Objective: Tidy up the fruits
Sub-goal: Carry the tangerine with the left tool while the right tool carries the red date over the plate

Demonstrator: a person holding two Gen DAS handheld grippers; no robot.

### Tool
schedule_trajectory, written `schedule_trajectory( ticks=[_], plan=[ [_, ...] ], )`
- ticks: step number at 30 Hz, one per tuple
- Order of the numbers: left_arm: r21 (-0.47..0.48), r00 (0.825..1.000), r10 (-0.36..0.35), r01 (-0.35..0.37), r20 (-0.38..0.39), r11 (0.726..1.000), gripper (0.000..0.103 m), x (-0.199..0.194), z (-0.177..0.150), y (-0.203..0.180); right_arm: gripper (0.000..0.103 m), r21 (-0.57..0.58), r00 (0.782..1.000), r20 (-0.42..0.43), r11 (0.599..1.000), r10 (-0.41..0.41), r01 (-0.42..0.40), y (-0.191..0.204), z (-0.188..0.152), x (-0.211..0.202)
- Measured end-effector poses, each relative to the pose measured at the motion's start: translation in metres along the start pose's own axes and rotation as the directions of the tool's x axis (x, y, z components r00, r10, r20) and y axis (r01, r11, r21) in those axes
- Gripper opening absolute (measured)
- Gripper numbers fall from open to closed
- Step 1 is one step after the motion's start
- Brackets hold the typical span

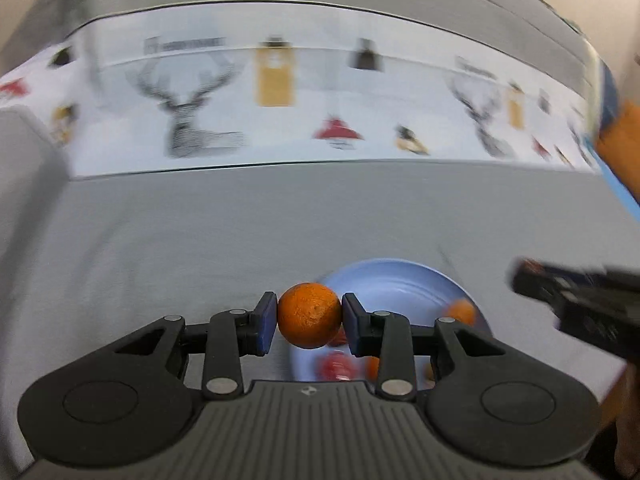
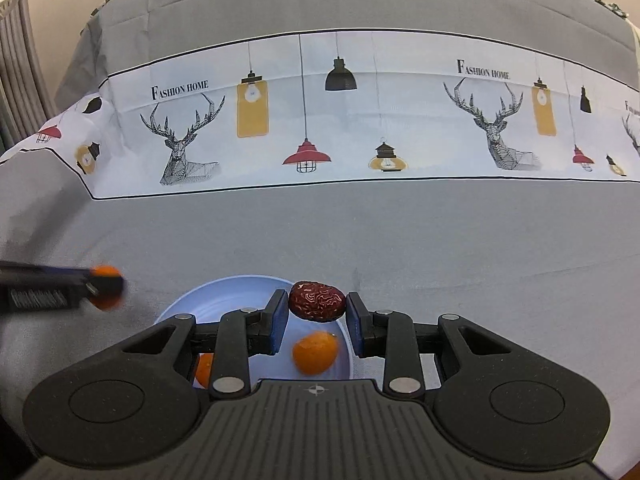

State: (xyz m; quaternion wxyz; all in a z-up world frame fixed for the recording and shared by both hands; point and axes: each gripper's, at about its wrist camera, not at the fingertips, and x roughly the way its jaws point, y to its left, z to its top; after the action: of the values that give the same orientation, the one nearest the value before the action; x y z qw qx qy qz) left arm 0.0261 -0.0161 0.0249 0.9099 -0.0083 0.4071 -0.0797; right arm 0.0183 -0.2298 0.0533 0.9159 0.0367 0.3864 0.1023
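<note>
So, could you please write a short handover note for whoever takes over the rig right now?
Left gripper: shut on a mandarin orange, held in the air beside the plate.
Right gripper: shut on a dried red date, above the plate's far rim.
Blue plate sits on the grey tablecloth; another mandarin lies in it, a further orange piece shows at its left edge, half hidden.
Done: both fruits gripped.
Left: place both; the destination isn't visible.
</note>
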Motion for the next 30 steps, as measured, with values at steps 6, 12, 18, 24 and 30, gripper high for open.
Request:
schedule_trajectory(
  ticks=[6,12,18,24,30],
  plan=[
    [0.12,0.998,-0.05,0.045,0.04,0.992,0.039,0.015,-0.003,-0.028,0.033,-0.058,0.998,-0.06,0.998,0.013,-0.016,0.017,-0.002,0.013],
    [0.168,0.998,-0.057,0.049,0.039,0.984,0.039,0.026,-0.003,-0.035,0.033,-0.075,0.992,-0.123,0.997,0.006,-0.015,0.021,-0.005,0.031],
    [0.188,0.999,-0.041,0.04,-0.001,0.981,0.039,0.035,-0.006,-0.037,0.033,-0.061,0.989,-0.148,0.998,0.005,-0.014,0.02,-0.007,0.037],
    [0.195,0.999,-0.032,0.035,-0.016,0.98,0.039,0.039,-0.008,-0.037,0.033,-0.072,0.987,-0.161,0.997,0.003,-0.015,0.022,-0.008,0.04],
    [0.195,0.999,-0.035,0.037,-0.017,0.98,0.039,0.039,-0.008,-0.037,0.033,-0.072,0.986,-0.168,0.997,0.001,-0.013,0.021,-0.009,0.042]
  ],
)
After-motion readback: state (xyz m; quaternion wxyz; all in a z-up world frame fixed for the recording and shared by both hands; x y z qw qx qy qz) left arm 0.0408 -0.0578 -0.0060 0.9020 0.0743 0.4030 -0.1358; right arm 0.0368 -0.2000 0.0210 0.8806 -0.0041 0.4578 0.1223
